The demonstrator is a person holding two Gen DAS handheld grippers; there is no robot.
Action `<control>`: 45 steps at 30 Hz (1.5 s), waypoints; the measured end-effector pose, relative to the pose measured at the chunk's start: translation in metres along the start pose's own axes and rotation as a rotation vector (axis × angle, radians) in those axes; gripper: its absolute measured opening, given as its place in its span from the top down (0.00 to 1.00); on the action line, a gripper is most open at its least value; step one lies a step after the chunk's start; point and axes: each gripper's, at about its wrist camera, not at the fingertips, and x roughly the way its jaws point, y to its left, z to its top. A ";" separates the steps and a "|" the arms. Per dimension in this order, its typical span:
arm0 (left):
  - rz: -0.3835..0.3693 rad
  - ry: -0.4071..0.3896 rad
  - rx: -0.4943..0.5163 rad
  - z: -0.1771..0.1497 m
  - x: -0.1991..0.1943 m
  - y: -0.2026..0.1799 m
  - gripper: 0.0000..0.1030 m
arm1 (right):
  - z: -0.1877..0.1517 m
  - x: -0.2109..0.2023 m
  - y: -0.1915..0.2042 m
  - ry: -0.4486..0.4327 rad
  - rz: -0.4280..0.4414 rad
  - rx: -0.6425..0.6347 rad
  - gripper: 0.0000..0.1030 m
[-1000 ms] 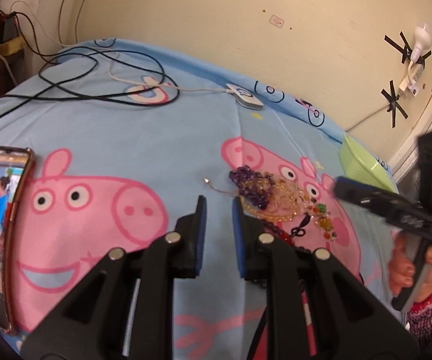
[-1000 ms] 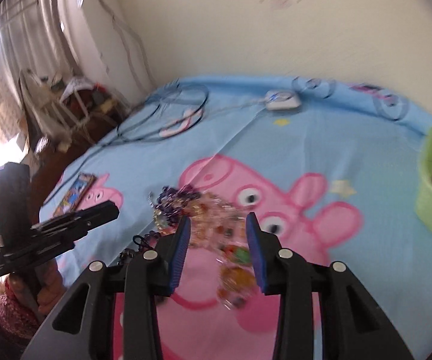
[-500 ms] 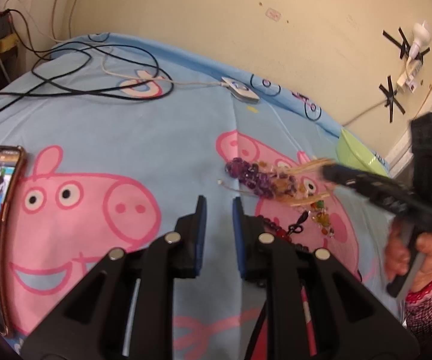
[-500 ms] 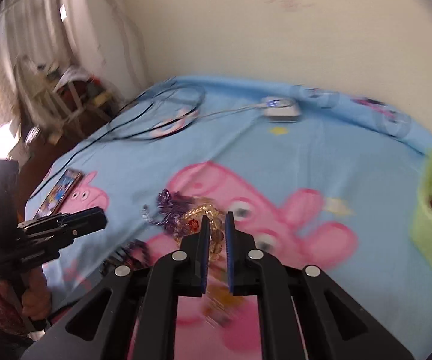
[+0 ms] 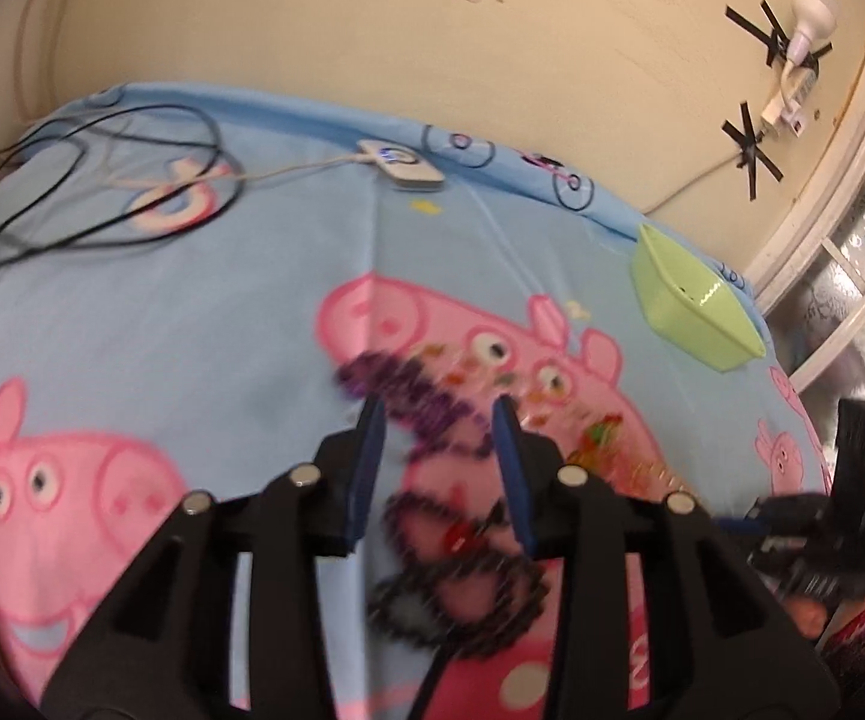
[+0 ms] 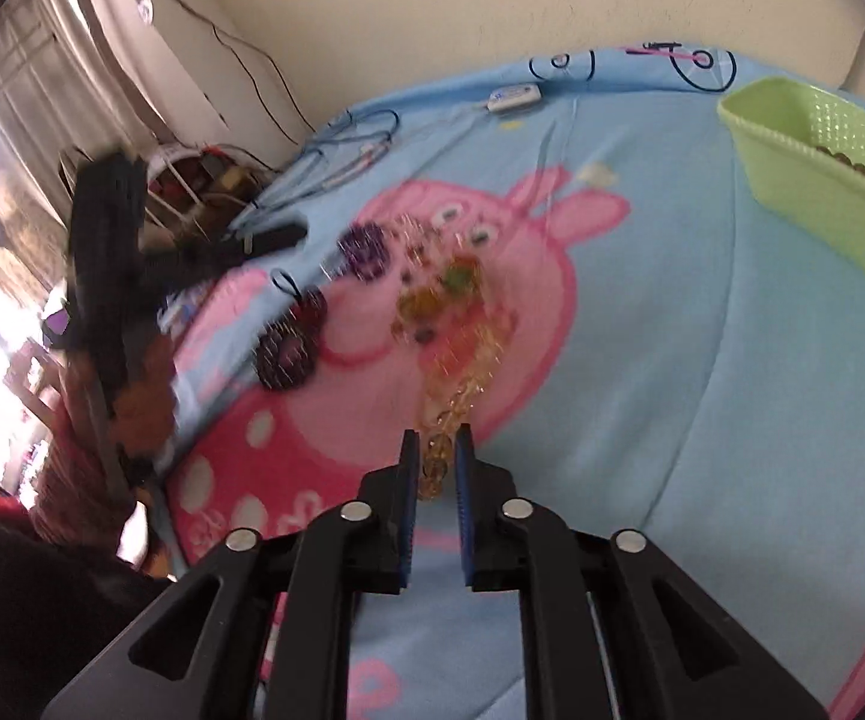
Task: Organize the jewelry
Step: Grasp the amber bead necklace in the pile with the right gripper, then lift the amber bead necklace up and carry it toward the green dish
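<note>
Amber bead strand (image 6: pixel 450 384): we have it between the right gripper (image 6: pixel 437 468) pads, and it trails from the jewelry pile (image 6: pixel 432 294) on the bedsheet (image 6: pixel 702 360) up to the tongs.
Right gripper: nearly closed, clamped on the near end of this strand; the rest of the strand seems to hang or drag, the blur does not let us say which.
Left gripper (image 5: pixel 438 468): clearly open, with nothing between its pads; it hovers over the purple bead string (image 5: pixel 408 390) and the dark bead bracelet (image 5: pixel 462 576).
Pile: purple, dark and small coloured pieces lie together on the pink pig print, apart from the basket.
Green basket (image 6: pixel 792 180): it stands well apart to the right, near the wall; something brown and beaded already lies inside.
Progress: we judge the task is at an early stage. At least one piece is stored, one is in hand, and most pieces wait on the sheet.
Left to do: carry the amber strand to the basket, then the others.
</note>
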 end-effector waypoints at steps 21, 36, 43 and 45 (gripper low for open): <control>-0.015 -0.021 -0.084 0.006 0.034 0.017 0.66 | 0.119 0.106 0.032 0.110 -0.188 -0.320 1.00; -0.007 -0.109 0.129 0.004 0.013 -0.029 0.48 | 0.166 0.002 0.020 -0.163 0.024 -0.110 1.00; -0.111 -0.176 0.231 0.023 -0.011 -0.075 0.37 | 0.185 -0.059 0.040 -0.292 0.068 -0.118 1.00; -0.122 -0.198 0.261 0.030 -0.015 -0.091 0.37 | 0.187 -0.073 0.043 -0.320 0.084 -0.121 1.00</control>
